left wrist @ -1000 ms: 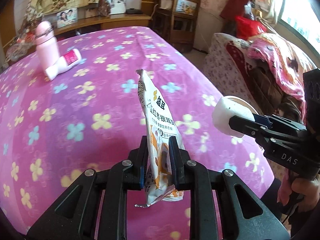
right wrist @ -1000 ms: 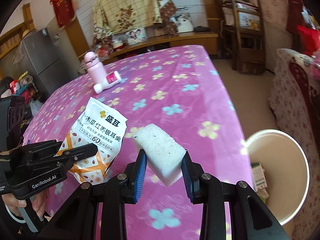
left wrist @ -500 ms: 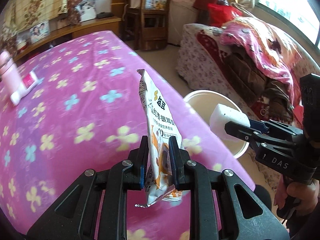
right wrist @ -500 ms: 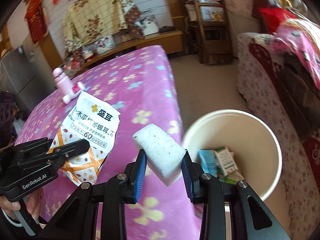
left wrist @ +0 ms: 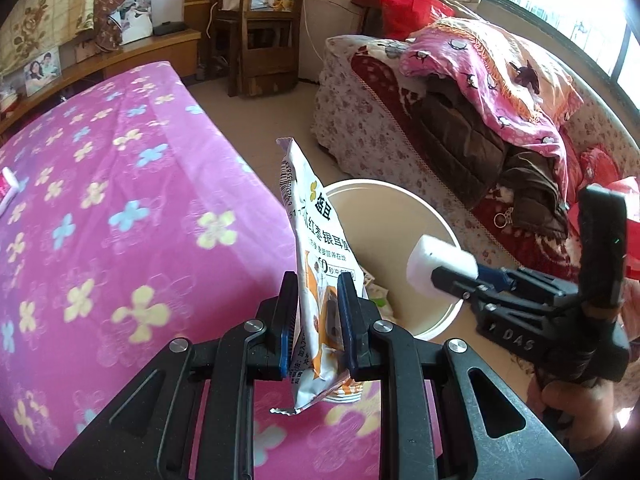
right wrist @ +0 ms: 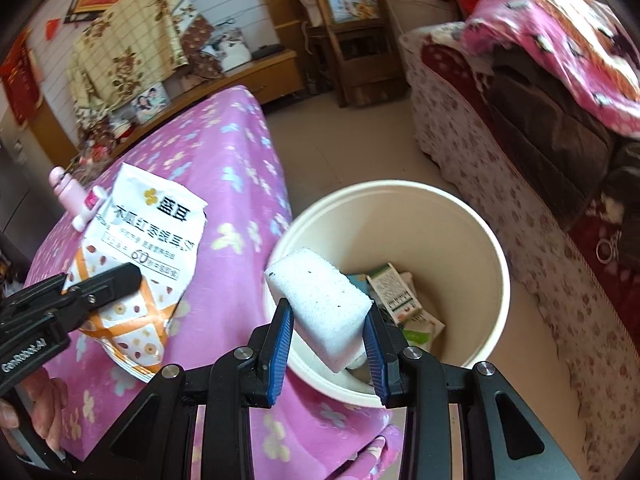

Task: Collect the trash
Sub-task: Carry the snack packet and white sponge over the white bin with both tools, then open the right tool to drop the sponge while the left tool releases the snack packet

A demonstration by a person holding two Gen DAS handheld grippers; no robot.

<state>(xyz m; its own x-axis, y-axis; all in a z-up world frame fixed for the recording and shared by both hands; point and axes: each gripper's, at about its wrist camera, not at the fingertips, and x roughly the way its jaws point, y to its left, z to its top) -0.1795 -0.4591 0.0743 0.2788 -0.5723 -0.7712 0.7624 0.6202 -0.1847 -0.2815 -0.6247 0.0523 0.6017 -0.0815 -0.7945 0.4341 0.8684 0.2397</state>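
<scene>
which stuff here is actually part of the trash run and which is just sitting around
Part of the job:
- snack packet, clamped in the left gripper
- white foam block, clamped in the right gripper
- cream bin, cartons already inside

Just lying about:
- pink bottle on the bed
- framed photo
- wooden chair

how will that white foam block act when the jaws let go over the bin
The white foam block looks porous, so probably very light and may fall slowly. Its flat faces suggest it won't roll. Held by the right gripper over the cream bin, it should land softly on the cartons.
</scene>
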